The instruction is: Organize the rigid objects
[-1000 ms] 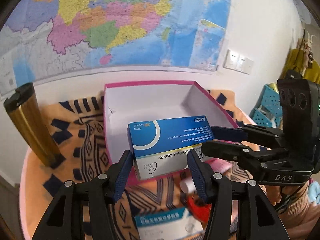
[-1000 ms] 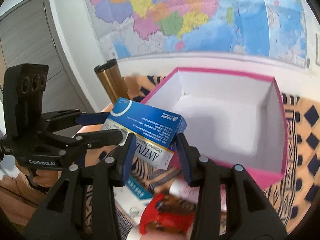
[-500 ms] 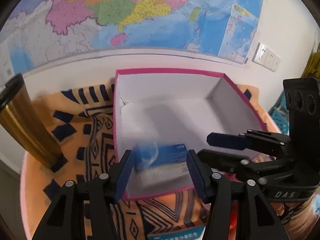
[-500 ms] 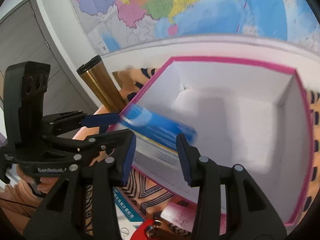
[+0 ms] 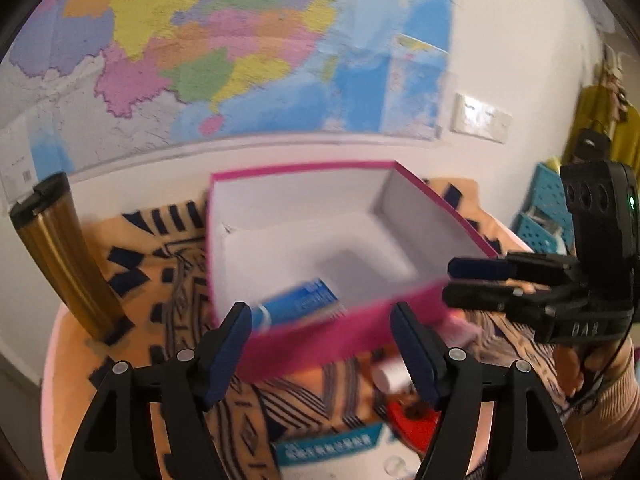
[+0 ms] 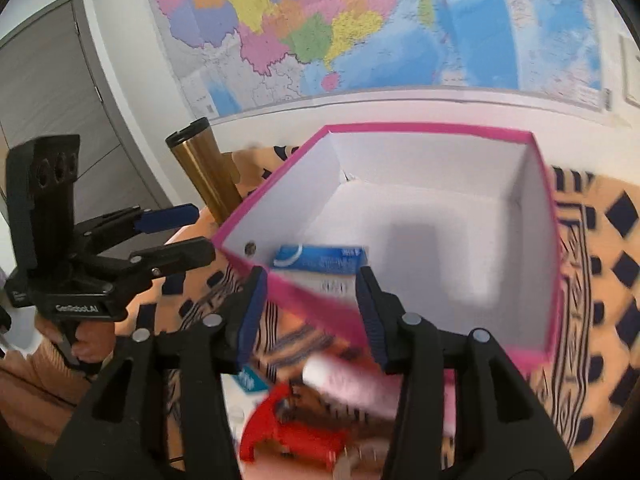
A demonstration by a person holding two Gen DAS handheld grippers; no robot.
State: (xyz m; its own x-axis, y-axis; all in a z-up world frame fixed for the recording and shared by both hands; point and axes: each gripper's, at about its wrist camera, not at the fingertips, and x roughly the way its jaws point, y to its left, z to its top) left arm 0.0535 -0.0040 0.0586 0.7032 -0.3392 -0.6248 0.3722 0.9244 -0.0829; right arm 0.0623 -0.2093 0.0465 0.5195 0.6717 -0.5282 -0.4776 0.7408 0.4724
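Pink card forms the walls of the open box (image 5: 344, 336) at the centre of the left wrist view, and the blue medicine carton (image 5: 298, 307) lies on its white floor in the near corner, at about 7 o'clock inside the box. The left claw (image 5: 322, 344) stands wide with its jaws opening; nothing is between them but the box's near wall, which they do not touch. At 3 o'clock the right claw (image 5: 466, 282) hangs beside the box's right corner. Risk here, as I judge it: the left claw sits low against the near wall, so a careless pull could catch the rim and drag the light box across the patterned cloth (image 5: 160, 288) toward the gold flask (image 5: 60, 256) at 9 o'clock.

From the right wrist view, the carton (image 6: 320, 258) rests flat in the near-left corner of the box (image 6: 316, 300). The right claw (image 6: 308, 308) is moderately wide and opening, empty, straddling the near wall. Below it, at 6 o'clock on the bench, lie a pink tube (image 6: 348, 386), a red object (image 6: 296, 436) and another boxed item (image 6: 250, 380), all blurred. These crowd together, so reaching for one may knock a neighbour, and the round tube would likely roll. The left claw (image 6: 192, 236) at 9 o'clock is close enough that the two could collide over the same item.
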